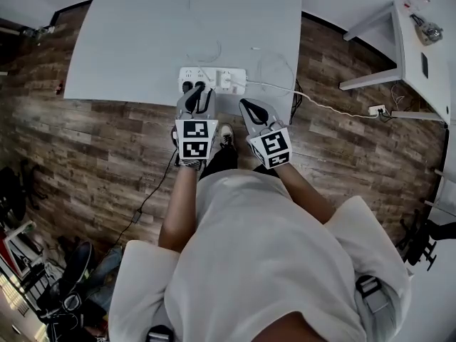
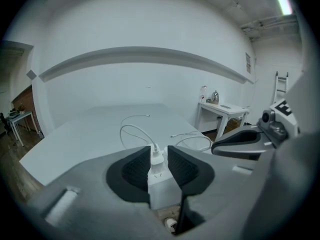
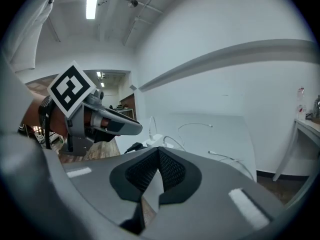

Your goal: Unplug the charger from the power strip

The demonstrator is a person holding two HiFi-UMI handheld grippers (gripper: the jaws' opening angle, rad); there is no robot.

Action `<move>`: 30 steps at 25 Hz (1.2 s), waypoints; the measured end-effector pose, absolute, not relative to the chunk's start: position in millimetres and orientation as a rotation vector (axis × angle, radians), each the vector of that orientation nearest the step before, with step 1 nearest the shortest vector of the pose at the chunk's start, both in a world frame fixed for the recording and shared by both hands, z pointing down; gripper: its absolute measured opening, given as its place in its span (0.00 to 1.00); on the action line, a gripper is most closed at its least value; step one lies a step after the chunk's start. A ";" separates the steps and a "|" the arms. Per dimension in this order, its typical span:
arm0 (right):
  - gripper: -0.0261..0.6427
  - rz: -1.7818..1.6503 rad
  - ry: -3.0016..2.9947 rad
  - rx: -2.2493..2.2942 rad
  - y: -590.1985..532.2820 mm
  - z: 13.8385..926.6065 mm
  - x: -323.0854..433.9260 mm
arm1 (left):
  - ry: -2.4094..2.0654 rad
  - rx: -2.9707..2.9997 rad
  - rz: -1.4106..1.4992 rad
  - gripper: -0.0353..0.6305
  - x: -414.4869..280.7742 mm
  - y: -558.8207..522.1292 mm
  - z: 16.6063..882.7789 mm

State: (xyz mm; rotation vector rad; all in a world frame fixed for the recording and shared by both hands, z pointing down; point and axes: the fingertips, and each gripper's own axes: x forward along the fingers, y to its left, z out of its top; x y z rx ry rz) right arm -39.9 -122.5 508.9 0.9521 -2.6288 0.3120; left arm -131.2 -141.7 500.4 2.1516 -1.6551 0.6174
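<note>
Wood-plank floor (image 1: 85, 141) surrounded a smooth white worktop (image 1: 142, 34), with the power strip (image 1: 212, 77) lying at its near edge, easy to reach. The boxy white charger (image 2: 160, 184) sat plugged into that strip, its thin cable (image 2: 121, 131) looping off across the matte surface. The left gripper (image 2: 159, 149) had its ribbed black pads partly apart with the charger framed in the gap (not yet pinched, by my reading), lined up for a straight pull. The right gripper (image 3: 159, 151) hovered beside it, jaws together and empty, probably ready to steady the strip.

A white T-shirt (image 1: 274, 234); grey left claw (image 1: 194, 95) and right claw (image 1: 248, 107) bear marker cubes (image 1: 195, 139).
</note>
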 end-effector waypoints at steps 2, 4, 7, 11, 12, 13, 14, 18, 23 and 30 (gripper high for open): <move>0.04 0.338 -2.594 0.965 -129.7 523.9 -43.9 | -1.628 2.151 0.622 0.24 -130.6 -146.9 507.5; 0.04 0.343 -2.556 0.997 -137.2 538.4 -45.9 | -1.619 2.142 0.623 0.25 -131.8 -152.4 513.8; 0.04 0.342 -2.537 1.020 -146.7 553.5 -48.6 | -1.608 2.126 0.626 0.25 -133.8 -160.5 523.7; 0.04 0.357 -2.511 1.043 -157.3 566.9 -44.2 | -1.566 2.128 0.635 0.25 -131.8 -167.9 531.6; 0.04 0.357 -2.505 1.043 -159.2 570.5 -43.0 | -1.562 2.129 0.633 0.25 -132.0 -169.4 532.5; 0.04 0.357 -2.498 1.042 -161.2 574.5 -41.9 | -1.557 2.129 0.629 0.25 -131.8 -171.0 533.1; 0.04 0.358 -2.492 1.040 -163.1 578.4 -40.6 | -1.550 2.131 0.626 0.25 -130.5 -172.7 533.8; 0.04 0.358 -2.468 1.025 -168.2 590.4 -37.8 | -1.535 2.122 0.644 0.27 -123.9 -177.3 539.4; 0.04 0.323 -2.454 0.958 -173.8 600.9 -38.5 | -1.588 2.071 0.656 0.28 -126.6 -186.7 547.5; 0.04 0.331 -2.447 0.917 -174.0 608.4 -42.8 | -1.584 2.018 0.687 0.28 -127.9 -192.0 556.7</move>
